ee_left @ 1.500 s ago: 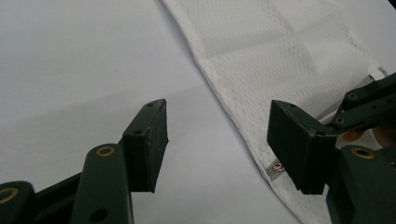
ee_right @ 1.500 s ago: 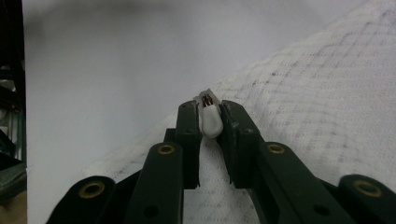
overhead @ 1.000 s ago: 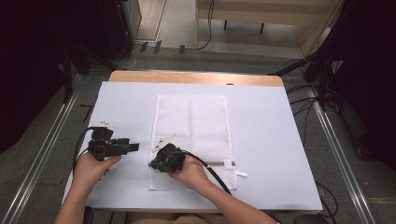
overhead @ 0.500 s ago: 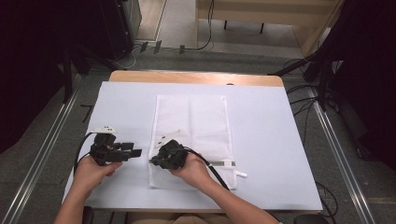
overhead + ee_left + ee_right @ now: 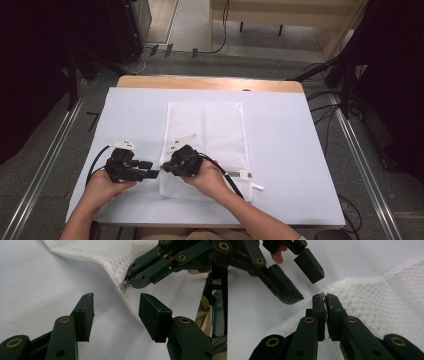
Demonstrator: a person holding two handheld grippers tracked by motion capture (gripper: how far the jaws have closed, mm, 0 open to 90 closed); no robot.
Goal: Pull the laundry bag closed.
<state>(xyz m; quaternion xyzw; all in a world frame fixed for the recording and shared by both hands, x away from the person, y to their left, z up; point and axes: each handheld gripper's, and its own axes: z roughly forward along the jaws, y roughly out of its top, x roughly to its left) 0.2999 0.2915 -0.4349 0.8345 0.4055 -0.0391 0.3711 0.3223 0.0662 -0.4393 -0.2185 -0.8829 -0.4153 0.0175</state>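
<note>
A wooden tabletop (image 5: 210,83) carries a smooth white sheet (image 5: 280,150); grey floor, metal rails and dark cables surround it. On the sheet lies a white mesh laundry bag (image 5: 207,135), rectangular, with a woven honeycomb texture, running from the far middle toward the near edge. The right tongs (image 5: 167,166) are pinched shut on the bag's small metal zipper pull (image 5: 125,284) at its near left edge, lifting the mesh into a ridge. The left tongs (image 5: 152,173) stand spread wide just left of that edge, holding nothing, their black pads (image 5: 86,312) flat and blocky.
</note>
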